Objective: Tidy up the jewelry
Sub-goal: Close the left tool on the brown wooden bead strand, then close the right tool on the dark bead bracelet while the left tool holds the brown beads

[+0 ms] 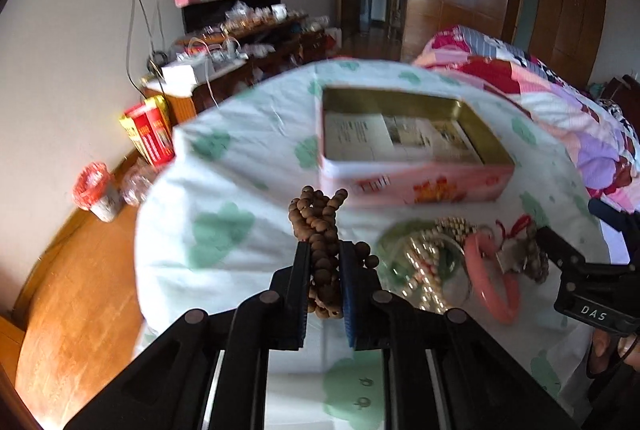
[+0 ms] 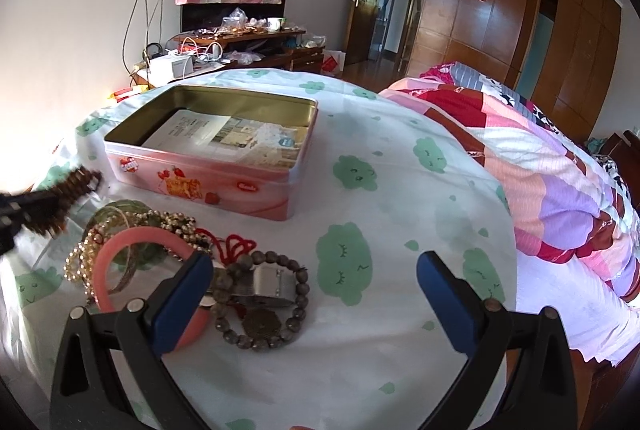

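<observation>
My left gripper (image 1: 325, 250) is shut on a brown wooden bead string (image 1: 320, 226), which bunches between its pads above the bed, short of the open pink tin (image 1: 416, 185). The same bead string (image 2: 76, 181) shows at the left edge of the right wrist view. My right gripper (image 2: 314, 270) stands open, low over a heap of jewelry: a pink bangle (image 2: 132, 242), a gold bead chain (image 2: 80, 254), a dark bead bracelet (image 2: 264, 334), a metal watch band (image 2: 272, 284) and a red cord (image 2: 236, 246). The tin (image 2: 208, 185) holds a printed leaflet.
A white bedsheet with green cloud prints (image 2: 380, 330) covers the bed. A pink patchwork quilt (image 2: 560, 197) lies along the right. A cluttered wooden cabinet (image 2: 240, 45) stands at the far wall, with red boxes (image 1: 150, 133) and a bin (image 1: 96, 189) on the floor.
</observation>
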`<state>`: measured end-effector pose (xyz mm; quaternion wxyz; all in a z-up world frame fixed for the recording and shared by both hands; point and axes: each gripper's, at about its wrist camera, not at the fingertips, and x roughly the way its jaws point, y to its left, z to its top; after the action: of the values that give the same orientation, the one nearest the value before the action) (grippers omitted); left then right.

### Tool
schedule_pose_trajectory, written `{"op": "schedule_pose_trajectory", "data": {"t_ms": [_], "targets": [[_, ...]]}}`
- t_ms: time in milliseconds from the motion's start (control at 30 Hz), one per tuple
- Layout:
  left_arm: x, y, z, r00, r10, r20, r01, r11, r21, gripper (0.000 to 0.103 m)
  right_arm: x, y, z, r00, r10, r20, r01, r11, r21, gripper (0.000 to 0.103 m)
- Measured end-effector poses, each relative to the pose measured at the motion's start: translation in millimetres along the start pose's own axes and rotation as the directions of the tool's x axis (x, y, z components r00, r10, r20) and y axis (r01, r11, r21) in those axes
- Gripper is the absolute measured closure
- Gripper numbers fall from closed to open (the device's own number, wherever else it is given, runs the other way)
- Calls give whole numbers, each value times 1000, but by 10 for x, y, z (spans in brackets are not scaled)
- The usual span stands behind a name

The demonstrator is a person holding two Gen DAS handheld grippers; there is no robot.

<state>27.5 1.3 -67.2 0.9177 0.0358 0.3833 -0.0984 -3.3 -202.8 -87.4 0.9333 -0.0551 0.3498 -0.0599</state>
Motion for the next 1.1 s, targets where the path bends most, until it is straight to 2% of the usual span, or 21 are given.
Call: {"op": "schedule_pose_trajectory", "data": {"t_ms": [167, 367, 567, 733, 800, 867, 967, 1100], "targets": [[-70, 43, 32, 999, 38, 32, -39, 999, 13, 90, 30, -70, -3, 1000, 9, -6, -9, 1000, 18, 0], [-5, 10, -20, 1000, 23, 7, -23, 1000, 19, 90, 59, -17, -8, 998, 64, -20, -64, 998, 6, 18], [0, -16, -38, 1000, 14, 2, -14, 1000, 28, 90, 68, -9, -23, 995, 95, -24, -95, 995, 11, 23], [15, -27, -43, 1000, 8, -4, -8, 1000, 30, 90, 89, -6, -30, 990, 138, -40, -138, 990, 24, 39], [12, -36, -46, 1000, 5, -3, -5, 999, 33, 90, 115, 2, -44, 984, 170, -52, -168, 985, 26, 59], [8, -38, -49, 1000, 3, -2, -3, 999, 33, 90, 137, 11, -50, 980, 184, -71, -182, 983, 30, 72], [7, -41, -48, 1000, 4, -2, -3, 1000, 31, 90, 101, 12, -45, 982, 181, -50, -180, 983, 26, 77], [-5, -42, -43, 1000, 1, 4, -1, 1000, 30, 90, 100, -8, -44, 981, 190, -45, -189, 981, 32, 78]]}}
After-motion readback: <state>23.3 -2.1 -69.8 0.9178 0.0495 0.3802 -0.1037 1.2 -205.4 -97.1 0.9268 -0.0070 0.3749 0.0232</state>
